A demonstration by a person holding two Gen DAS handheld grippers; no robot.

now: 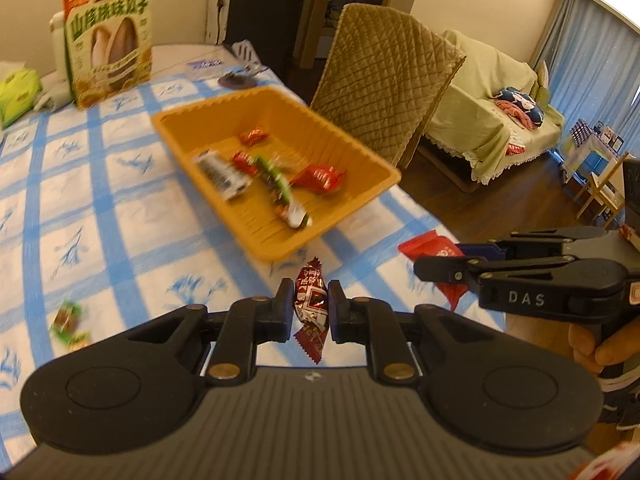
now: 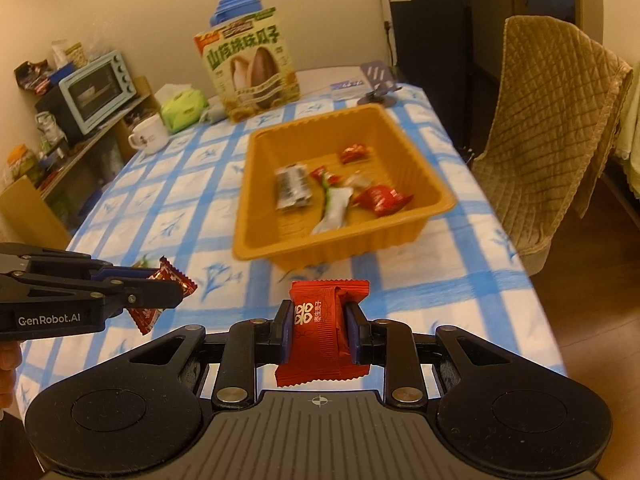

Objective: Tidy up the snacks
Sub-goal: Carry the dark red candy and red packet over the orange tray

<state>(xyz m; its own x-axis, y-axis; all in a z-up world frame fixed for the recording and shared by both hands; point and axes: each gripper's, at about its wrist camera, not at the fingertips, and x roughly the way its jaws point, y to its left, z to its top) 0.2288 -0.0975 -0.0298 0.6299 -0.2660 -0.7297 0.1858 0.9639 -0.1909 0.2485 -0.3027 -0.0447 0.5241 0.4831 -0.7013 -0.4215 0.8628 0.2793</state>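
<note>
An orange plastic tray point(image 1: 372, 152) point(image 2: 416, 152) sits on the blue-checked tablecloth and holds several wrapped snacks. My left gripper point(image 1: 311, 306) is shut on a dark red candy point(image 1: 310, 300), held above the cloth in front of the tray; it also shows in the right wrist view point(image 2: 176, 284) with the candy point(image 2: 170, 276). My right gripper point(image 2: 320, 328) is shut on a red snack packet point(image 2: 320, 332), near the tray's front edge; it shows at the right in the left wrist view point(image 1: 432, 264) with the packet point(image 1: 430, 248). A green-wrapped candy point(image 1: 68, 320) lies loose on the cloth at the left.
A large seed snack bag point(image 1: 110, 40) point(image 2: 252, 64) stands at the table's back beside a green tissue pack point(image 2: 184, 106) and a white mug point(image 2: 150, 134). A quilt-covered chair point(image 1: 384, 76) point(image 2: 556, 120) stands at the table's right edge. A toaster oven point(image 2: 94, 88) sits on the left shelf.
</note>
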